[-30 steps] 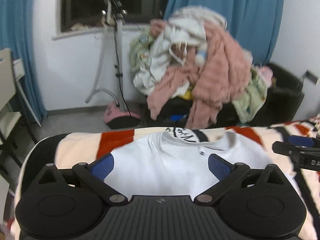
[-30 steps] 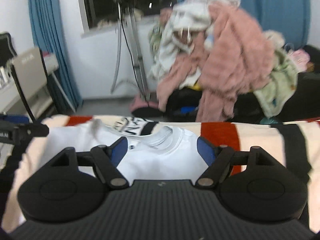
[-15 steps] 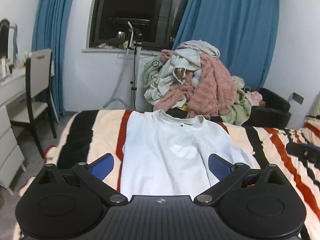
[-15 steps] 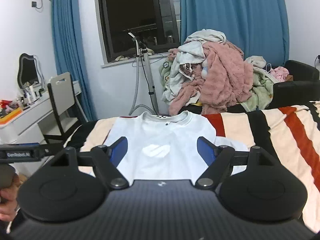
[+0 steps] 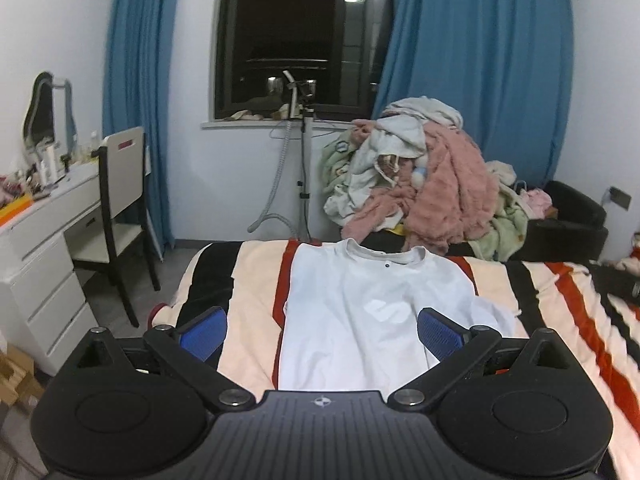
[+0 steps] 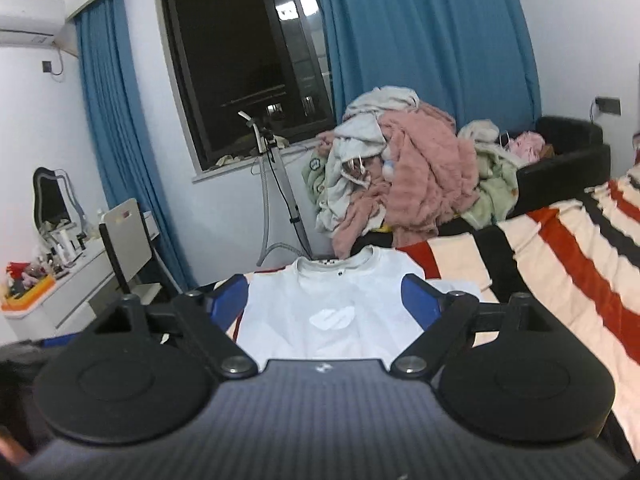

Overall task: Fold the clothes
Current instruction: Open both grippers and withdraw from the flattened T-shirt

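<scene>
White shirt (image 5: 352, 312) lies flat beyond both spread, empty tongs.

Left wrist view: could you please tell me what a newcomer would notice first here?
A white T-shirt lies spread flat on the striped blanket, collar toward the window. Behind it, a tall heap of clothes topped with a pink fleece buries a black armchair. Both grippers' jaws stand open, holding nothing.

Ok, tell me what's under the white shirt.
The white shirt lies flat on a striped blanket, cream, red and black. Whatever is beneath the blanket is covered.
</scene>
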### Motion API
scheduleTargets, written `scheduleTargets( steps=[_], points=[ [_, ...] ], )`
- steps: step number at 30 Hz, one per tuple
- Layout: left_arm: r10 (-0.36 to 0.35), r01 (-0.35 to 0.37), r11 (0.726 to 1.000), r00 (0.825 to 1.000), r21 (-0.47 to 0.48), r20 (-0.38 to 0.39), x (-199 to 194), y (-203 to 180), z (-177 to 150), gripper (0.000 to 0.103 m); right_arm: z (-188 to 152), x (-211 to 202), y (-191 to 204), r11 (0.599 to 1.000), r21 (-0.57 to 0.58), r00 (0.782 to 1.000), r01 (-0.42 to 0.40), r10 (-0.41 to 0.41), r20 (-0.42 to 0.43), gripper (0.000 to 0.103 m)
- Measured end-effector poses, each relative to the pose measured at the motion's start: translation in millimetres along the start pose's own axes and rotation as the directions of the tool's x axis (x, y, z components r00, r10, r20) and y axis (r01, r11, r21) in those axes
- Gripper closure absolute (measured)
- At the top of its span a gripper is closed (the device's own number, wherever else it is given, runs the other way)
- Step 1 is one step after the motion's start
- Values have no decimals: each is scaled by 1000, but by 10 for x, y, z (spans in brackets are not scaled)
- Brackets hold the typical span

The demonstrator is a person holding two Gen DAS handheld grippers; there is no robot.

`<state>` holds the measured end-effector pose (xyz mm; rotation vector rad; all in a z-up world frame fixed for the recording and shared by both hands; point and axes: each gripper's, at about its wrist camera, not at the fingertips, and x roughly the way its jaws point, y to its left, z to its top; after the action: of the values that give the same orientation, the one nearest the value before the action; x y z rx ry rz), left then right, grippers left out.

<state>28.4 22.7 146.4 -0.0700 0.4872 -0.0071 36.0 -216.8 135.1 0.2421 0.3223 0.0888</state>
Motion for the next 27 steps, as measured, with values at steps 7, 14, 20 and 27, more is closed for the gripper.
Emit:
scheduleTargets(
  steps=[7, 14, 20, 27],
  points=[
    [-35, 35, 999, 999, 10, 31, 588, 18, -389, 1, -351, 245, -178, 997, -68, 1000, -22, 22, 2, 18],
    [-28, 22, 996, 997, -83, -75, 1649, 269, -958, 3, -909, 729, -566, 999, -45, 998, 6, -3, 61, 18],
    [-71, 45, 973, 992, -228, -109, 2562, 488, -1025, 9, -1126, 1163, -853, 999, 44, 1000, -2, 2, 2, 18],
    [-36, 10, 954, 996, -301, -80, 3745, 639, -750, 23, -1330, 1718, -1111, 996, 77, 997, 36, -31, -67, 18]
  ],
)
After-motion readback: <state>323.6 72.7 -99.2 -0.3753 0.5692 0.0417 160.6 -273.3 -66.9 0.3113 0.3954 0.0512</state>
